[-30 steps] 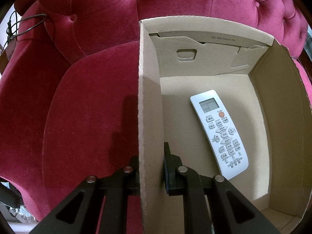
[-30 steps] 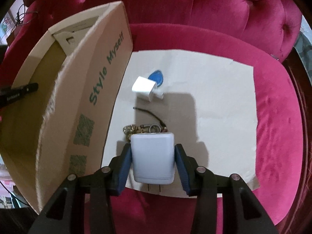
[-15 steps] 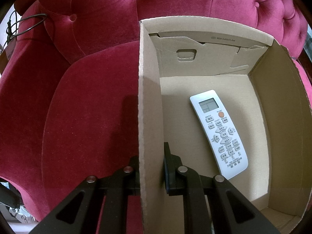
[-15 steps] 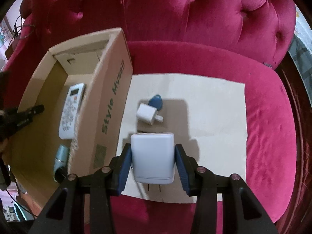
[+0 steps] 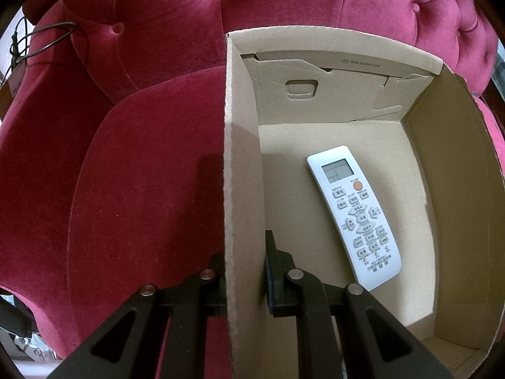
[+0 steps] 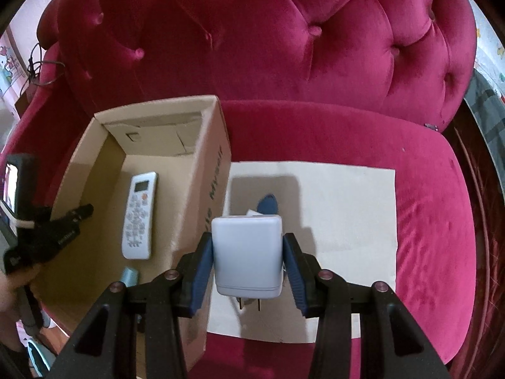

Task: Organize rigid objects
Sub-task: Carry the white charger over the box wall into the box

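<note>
Right gripper (image 6: 249,267) clamped on a white power adapter (image 6: 247,254), prongs pointing down, held above the cardboard sheet (image 6: 344,221) on the red velvet sofa seat (image 6: 435,221), just beside the cardboard box (image 6: 206,145). Left gripper (image 5: 244,276) pinched on the box's left wall (image 5: 241,189), one finger outside, one inside. White remote control (image 5: 355,214) flat on the box floor, nearer the right wall. Blue item (image 6: 267,203) on the sheet, partly hidden behind the adapter.

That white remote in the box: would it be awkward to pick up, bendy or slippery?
The remote looks like hard plastic, so probably stiff. Its smooth shell could slip. Lying flat on the box floor, it shouldn't roll.
</note>
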Motion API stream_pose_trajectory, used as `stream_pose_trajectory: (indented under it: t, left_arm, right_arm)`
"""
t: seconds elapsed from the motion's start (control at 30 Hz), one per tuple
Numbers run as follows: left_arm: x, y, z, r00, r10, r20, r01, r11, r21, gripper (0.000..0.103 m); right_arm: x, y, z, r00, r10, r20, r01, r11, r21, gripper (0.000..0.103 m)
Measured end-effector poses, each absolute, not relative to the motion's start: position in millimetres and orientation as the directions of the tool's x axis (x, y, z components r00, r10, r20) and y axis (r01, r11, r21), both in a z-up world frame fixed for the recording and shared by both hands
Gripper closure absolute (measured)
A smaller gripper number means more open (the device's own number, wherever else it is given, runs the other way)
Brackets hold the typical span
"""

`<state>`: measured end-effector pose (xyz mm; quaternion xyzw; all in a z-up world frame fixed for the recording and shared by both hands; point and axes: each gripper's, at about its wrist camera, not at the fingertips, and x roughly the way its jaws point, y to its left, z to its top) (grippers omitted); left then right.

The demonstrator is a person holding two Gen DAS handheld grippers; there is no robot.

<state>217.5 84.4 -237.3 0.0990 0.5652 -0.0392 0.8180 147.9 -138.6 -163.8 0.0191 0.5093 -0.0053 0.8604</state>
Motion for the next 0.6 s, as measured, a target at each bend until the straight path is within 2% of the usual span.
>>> stream_pose_trajectory:
  t: [0.6]
  left_arm:
    - [217.3, 84.7, -236.4, 0.358, 0.044, -0.933, 0.178, 0.977, 0.114, 0.089]
  right_arm:
    - [161.4, -94.4, -141.9, 0.531, 0.075, -0.844, -0.013, 0.997, 0.080, 0.056]
